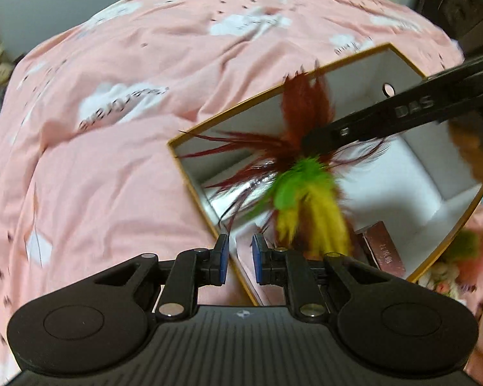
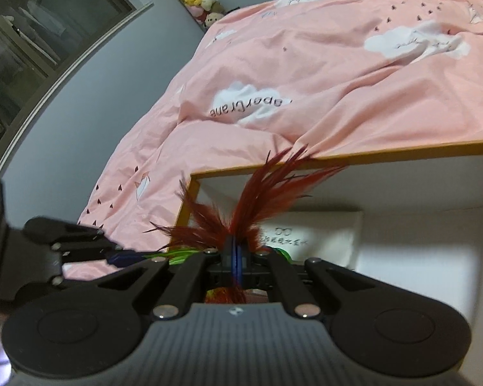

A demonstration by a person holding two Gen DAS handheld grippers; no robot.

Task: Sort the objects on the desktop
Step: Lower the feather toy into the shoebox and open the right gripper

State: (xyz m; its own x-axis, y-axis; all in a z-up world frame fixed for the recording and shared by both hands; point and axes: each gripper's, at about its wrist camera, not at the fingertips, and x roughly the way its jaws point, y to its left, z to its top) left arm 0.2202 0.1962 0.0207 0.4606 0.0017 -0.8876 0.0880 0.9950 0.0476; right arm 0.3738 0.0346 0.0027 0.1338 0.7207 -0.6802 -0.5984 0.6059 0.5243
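Right gripper [image 2: 236, 259] jaws pinched together on feather toy [image 1: 301, 173], dark red plumes fanning out just past jaw tips, green and yellow tufts hanging below. Toy held over open white box [image 1: 399, 74] with gold rim, not touching box floor as far as I can tell. Left gripper [image 1: 240, 259] jaws apart, nothing between them, box's near edge running right through gap. Pink carton [image 1: 384, 249] inside box, off to right of left jaws. All sitting on pink cloud-print bedspread [image 1: 112, 160].
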